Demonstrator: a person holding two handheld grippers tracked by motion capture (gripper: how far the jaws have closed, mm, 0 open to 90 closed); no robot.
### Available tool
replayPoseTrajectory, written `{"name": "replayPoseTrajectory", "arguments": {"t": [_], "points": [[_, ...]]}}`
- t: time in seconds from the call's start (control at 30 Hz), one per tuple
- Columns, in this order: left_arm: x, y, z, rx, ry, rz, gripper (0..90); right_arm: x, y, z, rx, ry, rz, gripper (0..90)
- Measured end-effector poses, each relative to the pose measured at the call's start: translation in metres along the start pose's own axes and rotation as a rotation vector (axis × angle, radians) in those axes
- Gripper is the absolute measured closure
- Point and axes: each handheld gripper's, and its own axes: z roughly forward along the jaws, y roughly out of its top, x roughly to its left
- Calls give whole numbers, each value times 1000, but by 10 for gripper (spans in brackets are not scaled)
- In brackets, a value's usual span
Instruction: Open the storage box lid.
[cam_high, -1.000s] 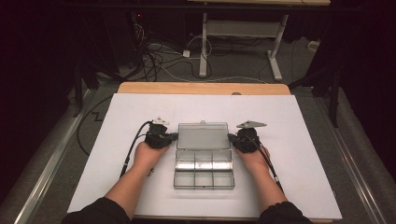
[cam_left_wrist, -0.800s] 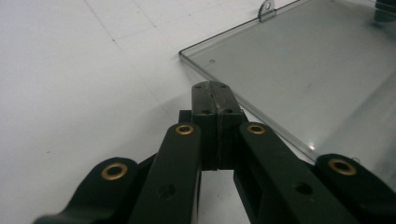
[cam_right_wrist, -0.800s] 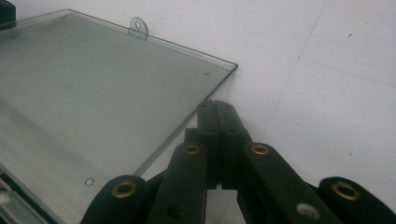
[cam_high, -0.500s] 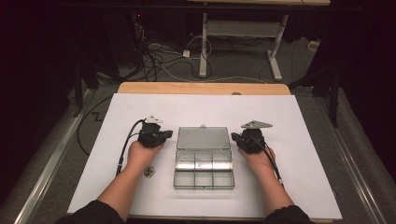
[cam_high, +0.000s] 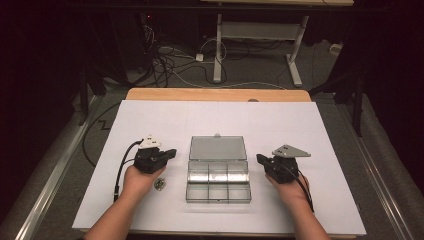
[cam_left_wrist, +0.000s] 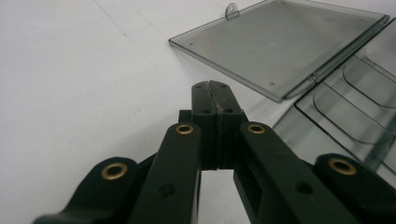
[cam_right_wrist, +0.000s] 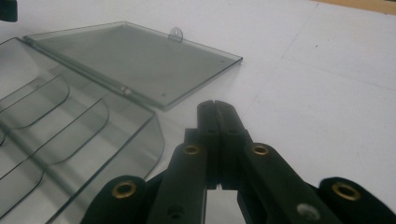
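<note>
Flanking the open box (cam_high: 218, 172) on the counter (cam_high: 150, 120), the left tool (cam_high: 172, 152) and right tool (cam_high: 259, 159) both have jaws pressed together, gripping nothing.

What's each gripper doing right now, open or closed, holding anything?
Left gripper: closed, jaws pressed together, holding nothing, beside the clear organizer box.
Right gripper: closed, jaws together, holding nothing, on the box's other side.
</note>
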Motion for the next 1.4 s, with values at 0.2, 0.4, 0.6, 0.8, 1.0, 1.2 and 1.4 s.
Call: {"name": "replayPoseTrajectory", "arguments": {"t": [0.2, 0.4, 0.6, 0.8, 1.0, 1.2, 1.4], "points": [[-8, -20, -15, -15, 1, 27, 870, 4, -19, -21, -32, 1, 4, 851], [-14, -31, -27, -25, -17, 29, 786, 7, -28, -38, -44, 24, 11, 617], [-14, -36, -33, -39, -23, 31, 619, 13, -30, -47, -59, 42, -31, 385], [-13, -41, -36, -27, -24, 54, 500, 11, -35, -49, -51, 35, -14, 135], [-13, -45, -42, -35, -14, 54, 401, 11, -37, -56, -95, 10, -4, 0], [-12, -49, -48, -38, -17, 37, 215, 17, -45, -63, -80, 14, -19, 0], [-11, -51, -48, -7, -32, 37, 0, 21, -44, -62, -78, 12, -51, 0]]}}
